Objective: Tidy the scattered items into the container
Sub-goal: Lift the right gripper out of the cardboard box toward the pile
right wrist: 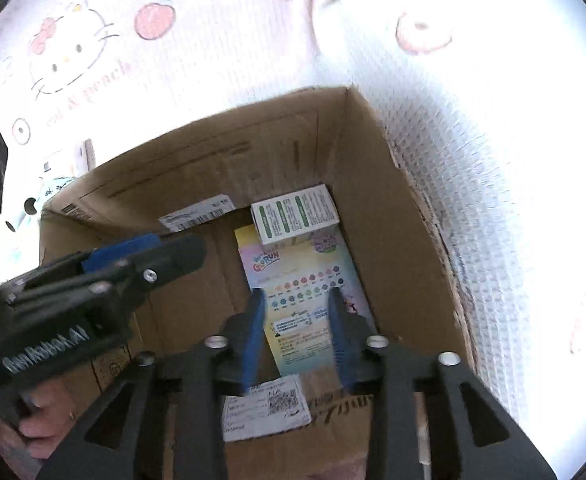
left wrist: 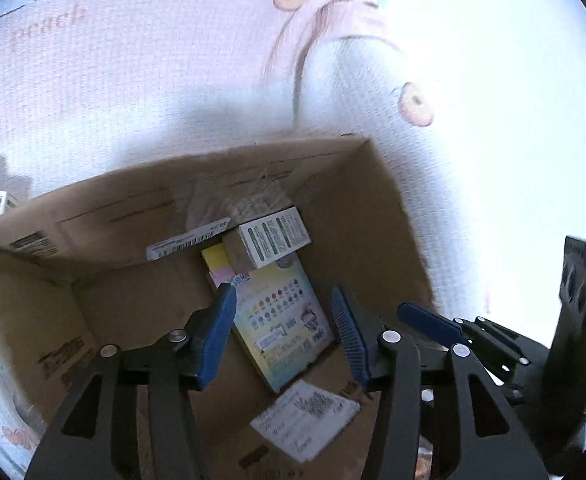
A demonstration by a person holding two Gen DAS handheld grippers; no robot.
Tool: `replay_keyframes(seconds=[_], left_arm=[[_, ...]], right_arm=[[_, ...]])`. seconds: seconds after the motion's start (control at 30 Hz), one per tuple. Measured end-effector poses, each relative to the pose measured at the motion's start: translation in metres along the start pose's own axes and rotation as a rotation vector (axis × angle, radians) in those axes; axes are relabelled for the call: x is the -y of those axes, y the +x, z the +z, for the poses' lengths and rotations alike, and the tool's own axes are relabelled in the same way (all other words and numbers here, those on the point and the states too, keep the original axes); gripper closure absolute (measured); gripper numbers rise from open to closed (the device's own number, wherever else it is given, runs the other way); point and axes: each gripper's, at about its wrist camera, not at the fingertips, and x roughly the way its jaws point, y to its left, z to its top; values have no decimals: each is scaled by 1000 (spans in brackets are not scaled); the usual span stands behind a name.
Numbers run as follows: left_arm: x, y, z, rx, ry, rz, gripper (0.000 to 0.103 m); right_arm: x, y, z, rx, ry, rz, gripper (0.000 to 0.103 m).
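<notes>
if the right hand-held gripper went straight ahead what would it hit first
Most likely the pastel marker box lying flat in the cardboard box; the open right hand-held gripper frames it, though depth is unclear.

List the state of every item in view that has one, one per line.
cardboard box: open at the top, holding items.
colourful flat pack: lying flat on the box floor.
small green-and-white carton: inside the box, resting on the pack's far end.
white label: on the box floor.
left gripper: open, empty, over the box.
right gripper: open, empty, over the pack.
</notes>
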Motion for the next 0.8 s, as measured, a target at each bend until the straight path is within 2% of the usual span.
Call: replay_keyframes(seconds=[0.03, 0.13, 0.23, 0.27, 0.33, 0.4, 0.47, 0.57, 0.7, 0.8], left_arm=[[0, -2, 8, 4, 6, -4, 48], [5, -18, 1, -14, 70, -4, 48], [-13, -52, -10, 0, 107, -3, 48], [-20, -40, -14, 8, 115, -10, 48], [-30, -50, -18, 16, 136, -30, 47], [-41, -60, -22, 29, 152, -52, 47], [-52, -63, -23, 53, 162, -55, 47], [-68, -91, -29, 101, 188, -38, 47], [-100, -140, -35, 204, 122, -2, 47], [-124, -166, -41, 267, 74, 42, 47]], right_arm=[[-3, -7, -11, 17, -3, -16, 64], [-25, -21, -39, 47, 12, -10, 63], [-44, -44, -46, 75, 0, -40, 57], [-51, -50, -47, 86, -18, -60, 52], [-68, -62, -51, 121, -53, -96, 46], [-82, -72, -54, 155, -65, -107, 44], [-97, -74, -59, 188, -69, -83, 44], [-108, -85, -64, 233, -47, -38, 42], [-129, -89, -65, 300, -25, 125, 40], [-144, -87, -64, 327, -20, 208, 39]])
